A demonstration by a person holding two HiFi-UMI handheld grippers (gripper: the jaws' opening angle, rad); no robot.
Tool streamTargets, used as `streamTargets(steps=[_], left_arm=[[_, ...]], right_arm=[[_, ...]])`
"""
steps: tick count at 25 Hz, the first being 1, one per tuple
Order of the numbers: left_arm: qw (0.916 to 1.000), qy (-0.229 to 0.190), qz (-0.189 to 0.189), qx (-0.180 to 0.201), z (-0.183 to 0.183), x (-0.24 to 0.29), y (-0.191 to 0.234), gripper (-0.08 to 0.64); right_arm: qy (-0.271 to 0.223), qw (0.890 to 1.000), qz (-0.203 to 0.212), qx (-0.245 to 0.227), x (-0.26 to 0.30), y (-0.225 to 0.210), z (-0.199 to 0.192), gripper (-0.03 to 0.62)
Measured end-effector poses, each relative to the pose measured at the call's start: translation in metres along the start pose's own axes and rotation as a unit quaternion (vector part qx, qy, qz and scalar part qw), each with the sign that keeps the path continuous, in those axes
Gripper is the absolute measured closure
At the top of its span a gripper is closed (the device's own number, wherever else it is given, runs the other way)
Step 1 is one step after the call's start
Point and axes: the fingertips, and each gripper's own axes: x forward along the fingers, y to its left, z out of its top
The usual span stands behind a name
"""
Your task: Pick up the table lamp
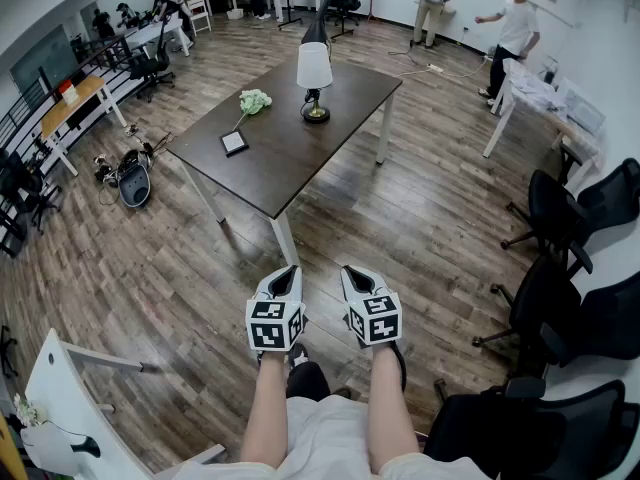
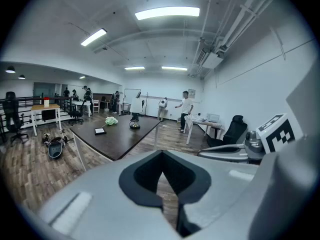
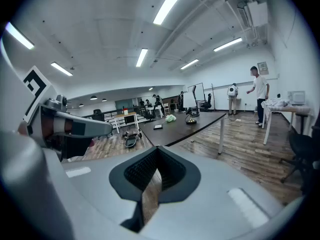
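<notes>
The table lamp (image 1: 314, 80), with a white shade and a dark stem on a brass base, stands upright near the far end of a dark brown table (image 1: 290, 153). It shows small in the left gripper view (image 2: 135, 115) and the right gripper view (image 3: 191, 116). Both grippers are held side by side over the wooden floor, well short of the table's near corner. My left gripper (image 1: 285, 273) (image 2: 161, 171) is shut with nothing between its jaws. My right gripper (image 1: 355, 275) (image 3: 156, 168) is shut and empty too.
A green flower bunch (image 1: 254, 99) and a small dark tablet (image 1: 233, 141) lie on the table left of the lamp. Black office chairs (image 1: 565, 208) crowd the right side. A dark bag (image 1: 133, 180) lies on the floor at left. People (image 1: 515, 28) stand at the far wall.
</notes>
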Motion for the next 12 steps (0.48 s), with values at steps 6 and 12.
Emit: streamTargets(steps=[6, 12], left_arm=[[0.9999, 0.013, 0.010, 0.000, -0.001, 0.030, 0.007, 0.558], [0.9998, 0.020, 0.003, -0.004, 0.019, 0.095, 0.016, 0.558]], right_arm=[[0.006, 1.000, 0.005, 0.016, 0.019, -0.025, 0.000, 0.569], [0.015, 1.000, 0.000, 0.012, 0.056, -0.076, 0.017, 0.569]])
